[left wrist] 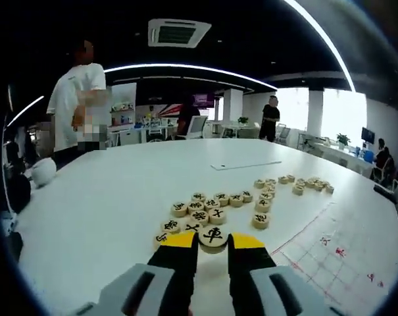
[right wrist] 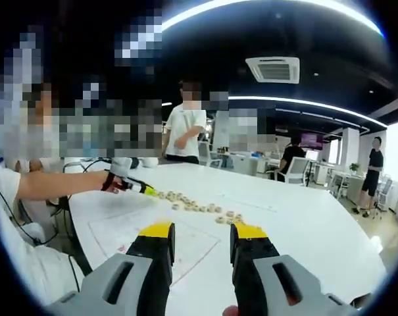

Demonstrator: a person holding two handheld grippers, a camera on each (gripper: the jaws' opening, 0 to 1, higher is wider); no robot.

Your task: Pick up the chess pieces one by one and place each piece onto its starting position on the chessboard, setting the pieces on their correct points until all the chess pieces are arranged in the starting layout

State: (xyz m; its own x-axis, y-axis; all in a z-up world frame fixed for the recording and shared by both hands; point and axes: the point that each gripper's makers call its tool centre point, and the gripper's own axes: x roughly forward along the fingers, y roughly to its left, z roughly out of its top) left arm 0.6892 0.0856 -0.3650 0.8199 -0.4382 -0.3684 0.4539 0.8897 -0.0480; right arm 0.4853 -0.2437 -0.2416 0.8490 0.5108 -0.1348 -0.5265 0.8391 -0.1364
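Observation:
A round wooden chess piece (left wrist: 213,236) with a black character sits between the yellow-tipped jaws of my left gripper (left wrist: 213,242), which are shut on it at the near edge of a cluster of pieces (left wrist: 204,207). More pieces (left wrist: 264,194) lie in loose groups further right. The chessboard sheet (left wrist: 337,257), white with red lines, lies at the lower right. In the right gripper view, my right gripper (right wrist: 200,232) stands open above the chessboard sheet (right wrist: 185,247) with nothing in it. The left gripper (right wrist: 138,187), held by a person's hand, touches the row of pieces (right wrist: 192,206).
The big white table (left wrist: 120,197) stretches far back, with a flat white strip (left wrist: 245,164) lying on it. A white rounded object (left wrist: 42,171) sits at its left edge. People stand around (left wrist: 77,105) (right wrist: 185,131). Desks and chairs fill the room behind.

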